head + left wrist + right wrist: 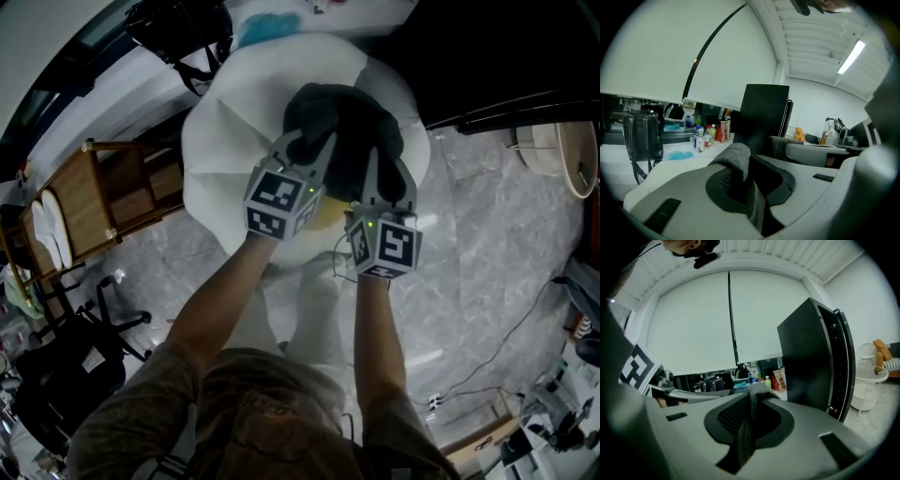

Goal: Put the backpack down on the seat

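Backpack (342,127), dark and slumped, is over the white seat (220,131); my left tongs (307,150) and right tongs (384,183) each pinch narrow on a grey strap (738,161). It looks soft, saggy and probably weighty, so the straps are the sensible hold

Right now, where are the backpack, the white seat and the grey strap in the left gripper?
backpack (342,117): head view, its dark top.
white seat (225,122): head view, bare cushion left of the backpack.
grey strap (736,158): left gripper view, folded part between the jaws.
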`<state>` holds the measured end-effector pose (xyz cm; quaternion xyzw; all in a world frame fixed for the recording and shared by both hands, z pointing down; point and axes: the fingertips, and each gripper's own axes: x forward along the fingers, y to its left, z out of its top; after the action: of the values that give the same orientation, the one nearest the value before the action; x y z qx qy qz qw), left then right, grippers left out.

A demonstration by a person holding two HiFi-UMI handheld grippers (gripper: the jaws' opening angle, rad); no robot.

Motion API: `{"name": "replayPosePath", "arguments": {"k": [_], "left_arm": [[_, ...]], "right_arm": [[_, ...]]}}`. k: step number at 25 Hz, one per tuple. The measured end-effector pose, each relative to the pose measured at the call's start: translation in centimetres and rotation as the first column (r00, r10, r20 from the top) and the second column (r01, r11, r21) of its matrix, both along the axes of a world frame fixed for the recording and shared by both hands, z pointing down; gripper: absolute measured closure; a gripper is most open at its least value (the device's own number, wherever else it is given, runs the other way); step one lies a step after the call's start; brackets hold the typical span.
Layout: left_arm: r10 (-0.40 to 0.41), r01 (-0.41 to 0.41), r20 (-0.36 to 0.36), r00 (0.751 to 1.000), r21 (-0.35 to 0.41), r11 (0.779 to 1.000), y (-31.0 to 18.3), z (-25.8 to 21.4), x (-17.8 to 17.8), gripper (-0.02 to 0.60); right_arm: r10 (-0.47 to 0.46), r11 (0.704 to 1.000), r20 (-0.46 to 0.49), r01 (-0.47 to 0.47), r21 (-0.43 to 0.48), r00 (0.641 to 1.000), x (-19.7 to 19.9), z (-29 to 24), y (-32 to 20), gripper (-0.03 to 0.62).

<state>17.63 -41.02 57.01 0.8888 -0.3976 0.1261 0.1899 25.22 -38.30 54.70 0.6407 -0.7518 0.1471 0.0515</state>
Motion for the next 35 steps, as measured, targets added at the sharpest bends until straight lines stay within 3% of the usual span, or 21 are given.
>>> {"name": "replayPosePath", "arguments": {"k": [9, 23, 35], "left_arm": [[0.0, -0.001, 0.035, 0.999, 0.02, 1.0, -2.1, 4.9, 1.7, 0.551], [-0.018, 0.018, 0.088, 0.996, -0.001, 1.0, -4.8, 12.3, 3.0, 0.542], [-0.068, 0.072, 0.133, 0.989, -0.023, 0.997, -5.8, 14.7, 2.6, 0.491]], "right_arm": [[-0.004, 1.0, -0.008, 0.004, -0.014, 1.0, 0.7, 5.3, -2.2, 0.557], [-0.012, 0.992, -0.038, 0.007, -0.124, 0.999, 1.1, 14.4, -5.0, 0.556], [0.023, 0.986, -0.067, -0.034, -0.16, 0.997, 2.0, 16.8, -5.6, 0.518]]}}
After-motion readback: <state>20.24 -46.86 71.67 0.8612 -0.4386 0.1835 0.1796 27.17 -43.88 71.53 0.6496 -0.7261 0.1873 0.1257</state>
